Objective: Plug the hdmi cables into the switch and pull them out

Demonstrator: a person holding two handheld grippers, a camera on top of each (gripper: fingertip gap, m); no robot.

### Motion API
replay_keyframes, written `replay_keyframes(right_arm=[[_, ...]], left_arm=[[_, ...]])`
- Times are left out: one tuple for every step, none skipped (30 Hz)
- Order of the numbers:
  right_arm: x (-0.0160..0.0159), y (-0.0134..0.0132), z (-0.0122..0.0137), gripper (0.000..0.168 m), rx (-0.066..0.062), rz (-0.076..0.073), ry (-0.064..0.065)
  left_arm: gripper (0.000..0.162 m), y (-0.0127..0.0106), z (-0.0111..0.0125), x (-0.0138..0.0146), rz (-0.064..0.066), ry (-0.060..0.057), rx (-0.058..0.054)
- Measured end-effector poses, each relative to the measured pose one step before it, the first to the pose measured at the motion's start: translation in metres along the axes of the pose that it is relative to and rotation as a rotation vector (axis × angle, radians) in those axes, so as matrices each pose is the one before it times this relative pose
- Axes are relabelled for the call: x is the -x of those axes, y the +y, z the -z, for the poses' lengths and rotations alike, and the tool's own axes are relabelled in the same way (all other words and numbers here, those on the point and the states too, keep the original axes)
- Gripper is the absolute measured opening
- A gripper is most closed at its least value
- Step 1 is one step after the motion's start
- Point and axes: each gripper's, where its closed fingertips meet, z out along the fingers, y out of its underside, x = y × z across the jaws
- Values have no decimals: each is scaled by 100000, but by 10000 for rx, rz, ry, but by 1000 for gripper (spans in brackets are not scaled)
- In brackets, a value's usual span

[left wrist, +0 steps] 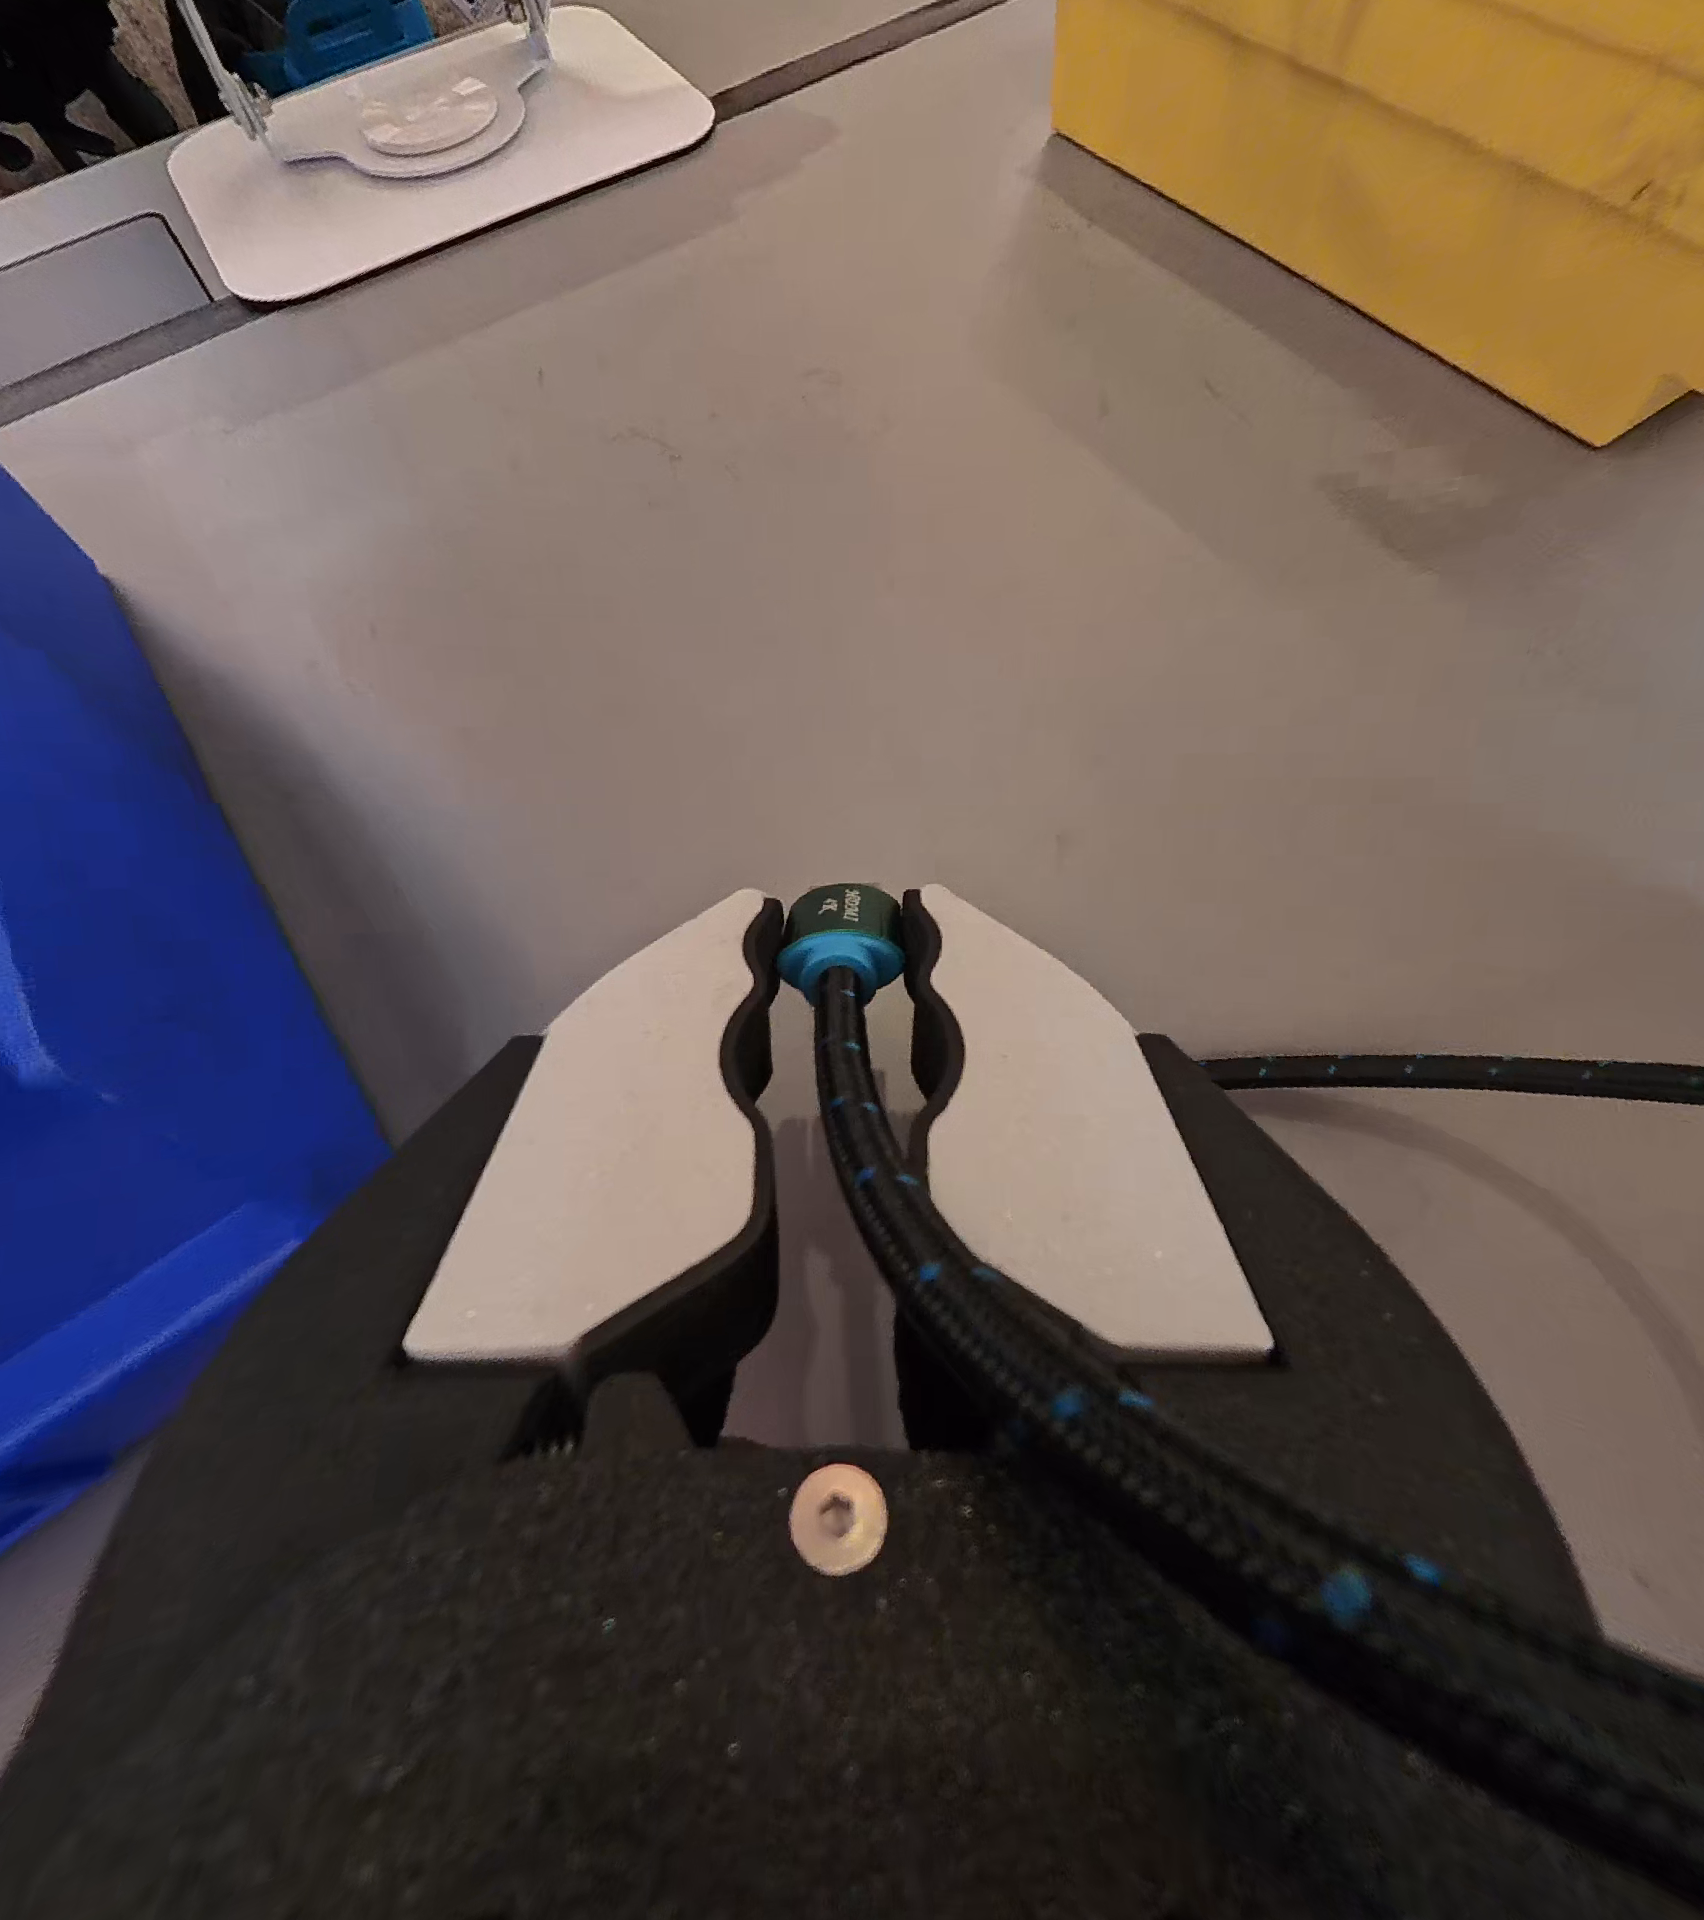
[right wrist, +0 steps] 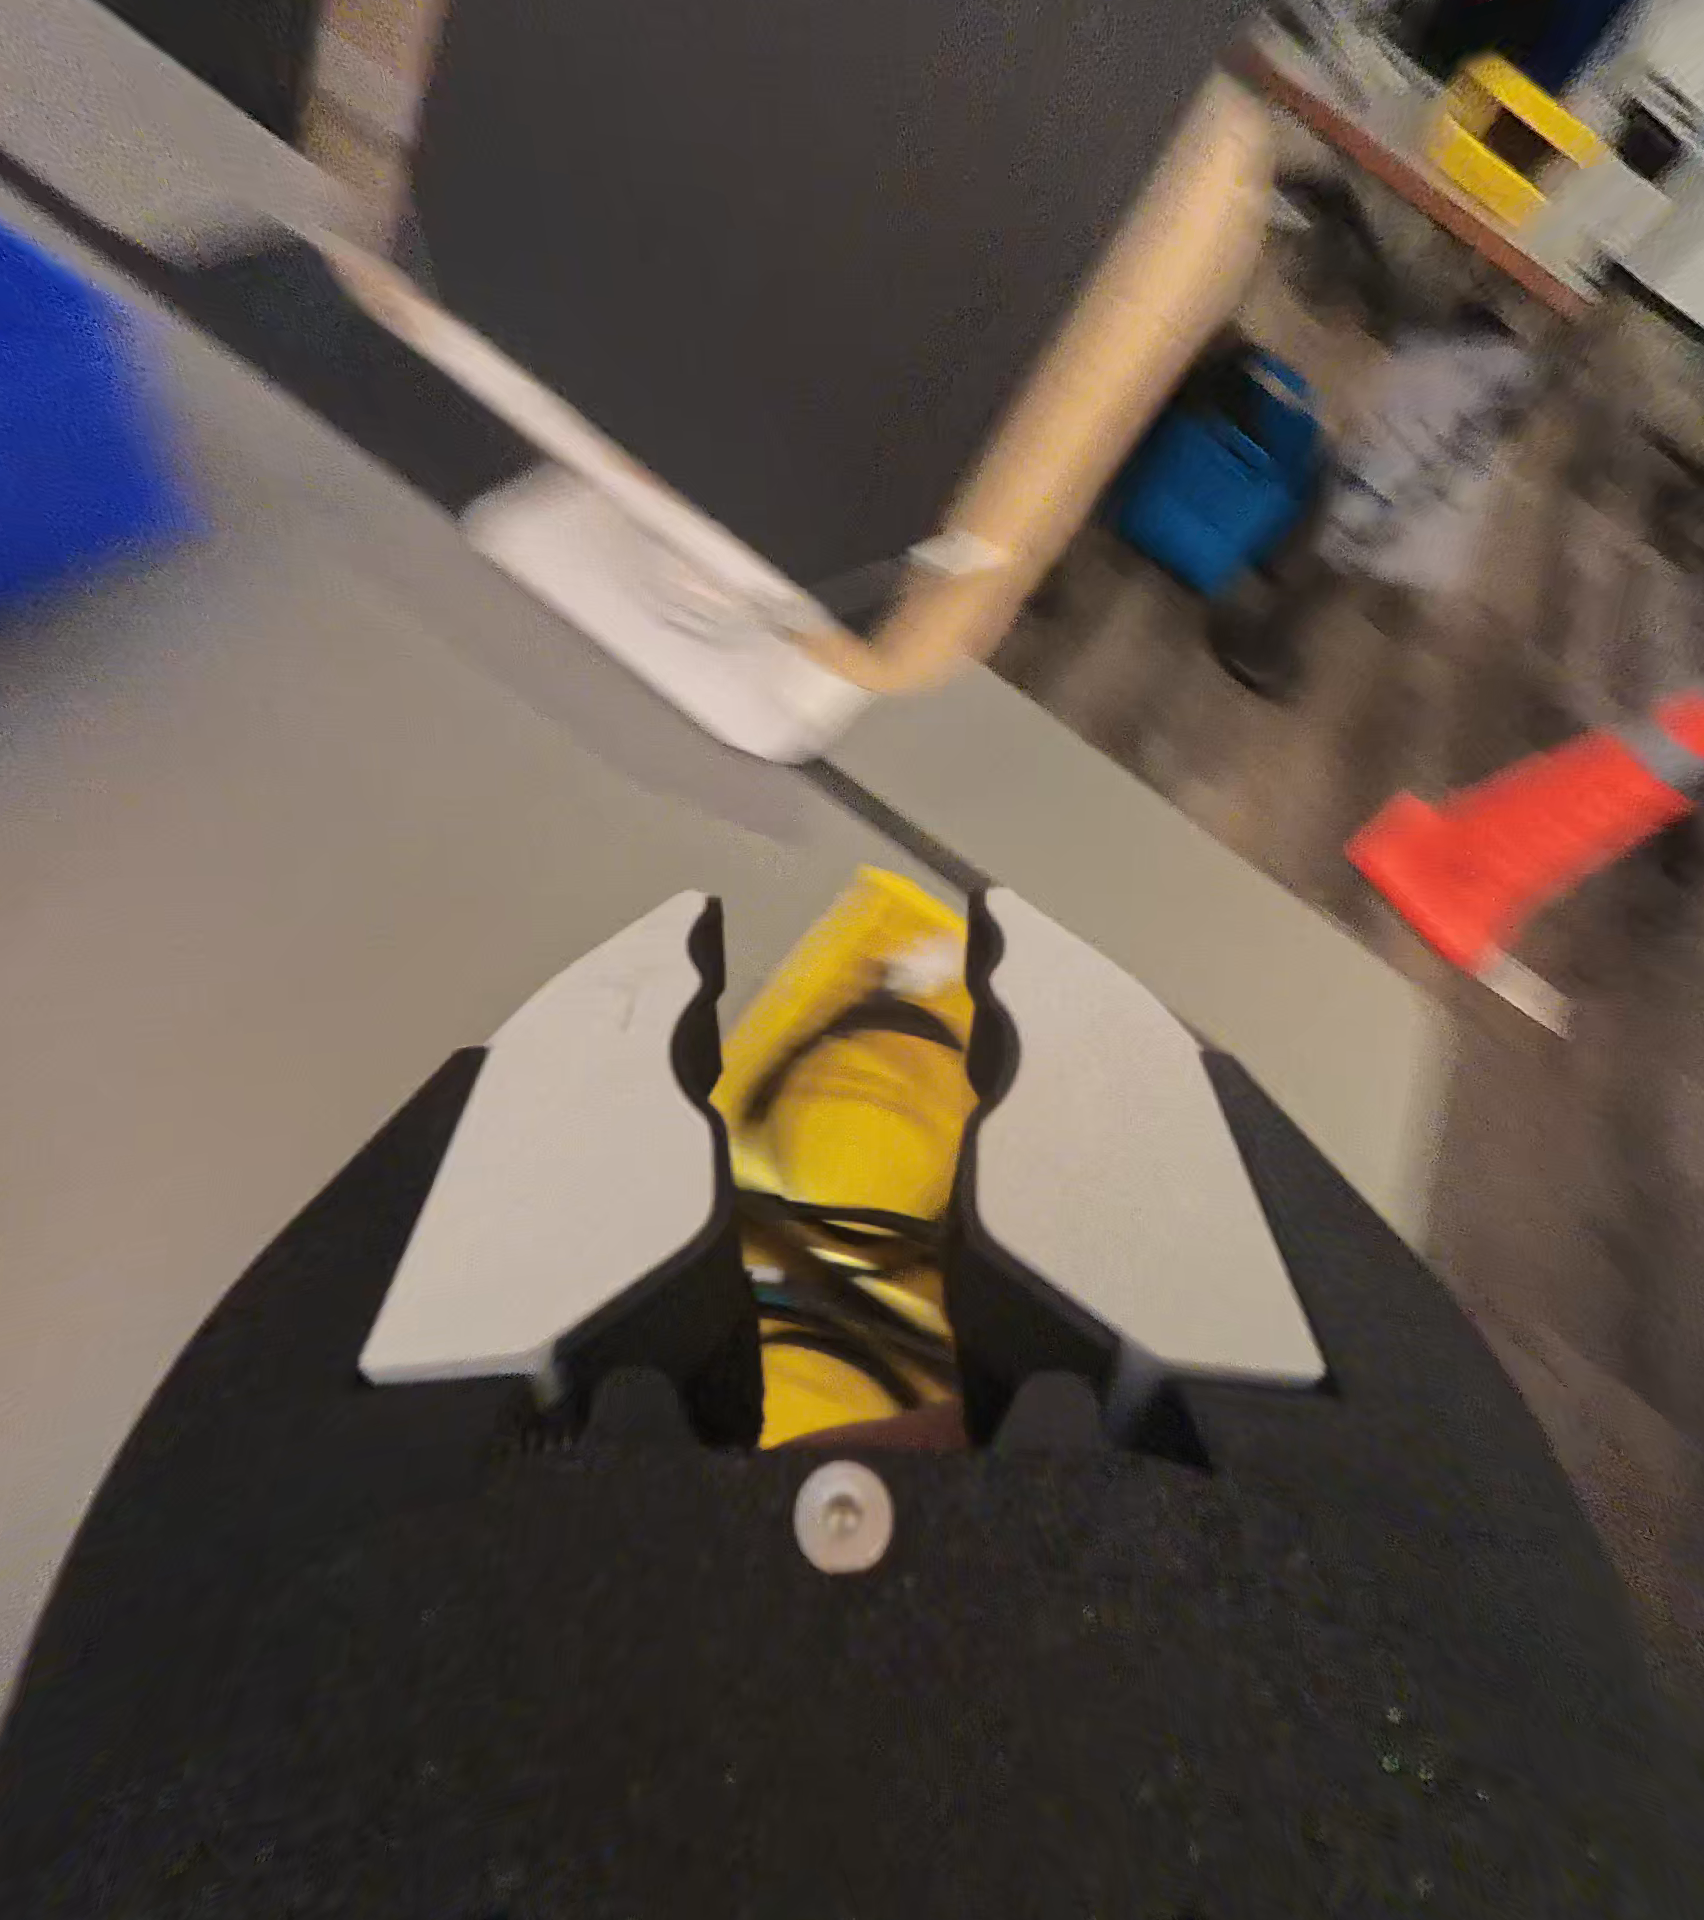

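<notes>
My left gripper (left wrist: 843, 920) is shut on the dark green and blue plug of an HDMI cable (left wrist: 843, 925), held over the grey table (left wrist: 827, 582). The black braided cable with blue flecks (left wrist: 931, 1247) runs back between the fingers and loops off to the right. My right gripper (right wrist: 846, 914) is open and empty, tilted above a yellow bin (right wrist: 858, 1122) that holds dark cables. That view is blurred by motion. No switch shows in either view.
A blue bin (left wrist: 79, 987) stands at the left, a yellow bin (left wrist: 1450, 187) at the far right. A white pad with a clear stand (left wrist: 432, 156) lies at the far edge. An orange cone (right wrist: 1554, 810) lies on the floor beyond the table.
</notes>
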Motion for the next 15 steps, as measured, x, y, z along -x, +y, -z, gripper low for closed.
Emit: replay_keyframes(right_arm=[[4850, -310, 1799, 42, -920, -128, -1402], [5599, 577, 1080, 42, -628, -12, -1629], [5808, 1326, 198, 42, -363, 88, -1680], [5295, 1853, -662, 43, -136, 101, -1406], [4443, 2084, -1363, 44, 30, 81, -1022], [3342, 1970, -1793, 45, 108, 58, -536], [2224, 1702, -1842, 47, 169, 127, -42], [1354, 1092, -1599, 49, 31, 62, 352], [1122, 584, -1173, 47, -126, 81, 325], [1038, 454, -786, 45, -18, 412, 157], [24, 115, -474, 41, -88, 553, 693], [-435, -178, -219, 37, -252, 458, 895], [-49, -266, -25, 29, -226, 309, 496], [230, -242, 202, 27, -63, 339, 154], [-160, -363, 387, 26, -116, 276, 266]], left_arm=[[22, -1, -33, -74, -20, 6, 4], [22, -17, 1, -51, -16, -1, -1], [22, -32, 17, -41, -11, -6, -3], [22, -37, 54, -5, -9, -24, -12], [22, -15, 58, 15, -10, -28, -3], [22, -4, 75, -2, -14, -22, -2], [22, -1, 91, -5, -16, -23, -12], [22, -63, 94, -15, -24, -12, -29], [22, -114, 45, -55, -40, -4, -47], [22, -61, -10, -70, -62, -8, -20], [22, 38, -81, -96, -64, 2, 27], [22, 70, -100, -69, -27, 3, 46], [22, 29, -84, -20, 11, 7, 31], [22, -31, -29, -2, 26, 17, -5], [22, -25, 5, 81, 19, -12, -16]])
